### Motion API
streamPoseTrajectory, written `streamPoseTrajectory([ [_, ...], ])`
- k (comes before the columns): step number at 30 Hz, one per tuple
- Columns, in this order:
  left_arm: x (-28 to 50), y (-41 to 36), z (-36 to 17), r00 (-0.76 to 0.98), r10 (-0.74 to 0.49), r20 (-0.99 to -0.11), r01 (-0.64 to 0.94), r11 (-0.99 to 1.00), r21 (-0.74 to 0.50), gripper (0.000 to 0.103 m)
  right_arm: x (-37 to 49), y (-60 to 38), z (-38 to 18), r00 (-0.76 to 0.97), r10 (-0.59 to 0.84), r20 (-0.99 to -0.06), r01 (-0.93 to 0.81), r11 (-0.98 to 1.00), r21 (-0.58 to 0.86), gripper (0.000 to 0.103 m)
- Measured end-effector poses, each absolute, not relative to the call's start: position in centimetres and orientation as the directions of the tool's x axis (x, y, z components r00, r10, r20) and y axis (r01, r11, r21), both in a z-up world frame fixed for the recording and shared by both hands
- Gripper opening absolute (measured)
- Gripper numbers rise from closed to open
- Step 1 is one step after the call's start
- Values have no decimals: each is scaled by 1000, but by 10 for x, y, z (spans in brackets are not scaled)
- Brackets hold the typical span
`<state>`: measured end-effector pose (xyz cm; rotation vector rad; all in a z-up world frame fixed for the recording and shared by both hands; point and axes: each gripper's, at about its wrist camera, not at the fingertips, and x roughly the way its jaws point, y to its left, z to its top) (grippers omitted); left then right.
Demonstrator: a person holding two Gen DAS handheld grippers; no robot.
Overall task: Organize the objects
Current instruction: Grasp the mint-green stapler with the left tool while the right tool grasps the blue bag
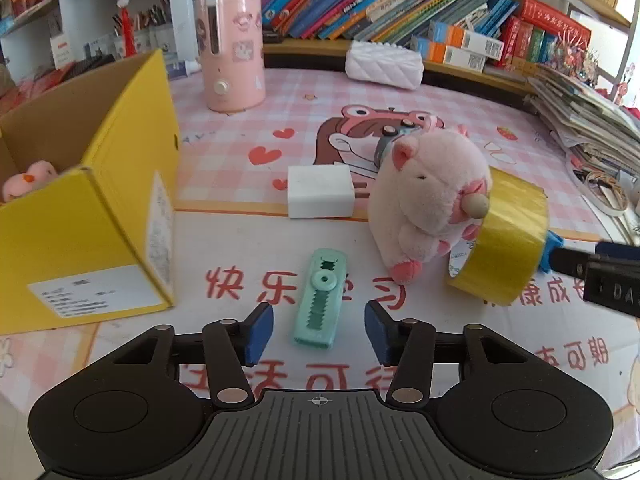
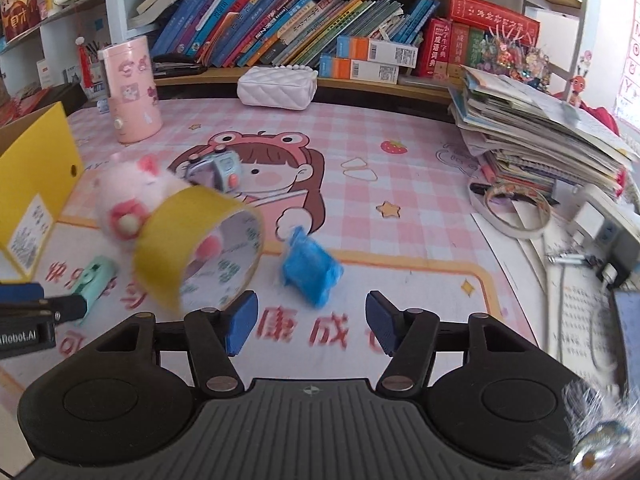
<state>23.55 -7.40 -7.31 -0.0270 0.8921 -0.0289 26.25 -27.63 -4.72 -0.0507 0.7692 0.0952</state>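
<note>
A mint-green correction tape (image 1: 322,300) lies flat on the pink desk mat (image 1: 240,148), lengthwise between the blue pads of my left gripper (image 1: 319,330); the pads stand apart from it on both sides. To its right lean a pink plush pig (image 1: 428,200) and a gold tape roll (image 1: 508,236), with a white block (image 1: 320,196) behind. My right gripper (image 2: 312,320) is open and empty, just short of a crumpled blue item (image 2: 310,272). The gold tape roll (image 2: 192,240) and the pig (image 2: 128,188) are to its left.
An open yellow box (image 1: 100,216) at the left holds a small pink plush (image 1: 28,180). A pink canister (image 1: 232,48) and white quilted pouch (image 1: 384,64) stand at the back. A paper stack (image 2: 540,132) and tape rings (image 2: 516,212) crowd the right.
</note>
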Motion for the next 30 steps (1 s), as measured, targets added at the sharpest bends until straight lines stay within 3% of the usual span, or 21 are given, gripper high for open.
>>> streamPoseTrajectory([
  [9, 258, -80, -82, 611, -19, -792, 2, 1000, -23, 34, 311, -287, -66, 679, 126, -723, -171, 985, 12, 56],
  [12, 261, -80, -81, 608, -12, -794, -3, 1000, -17, 26, 318, -286, -72, 653, 159, -741, -195, 980, 39, 49],
  [15, 260, -79, -81, 608, -13, -794, -7, 1000, -21, 23, 322, -287, -78, 624, 189, -758, -209, 975, 71, 29],
  [19, 259, -76, -78, 603, -17, -798, -18, 999, -35, 23, 318, -286, -74, 634, 186, -750, -204, 976, 69, 27],
  [30, 203, -61, -21, 708, -95, -700, 2, 991, -133, 23, 254, -278, -18, 683, 200, -703, -124, 980, 158, 26],
])
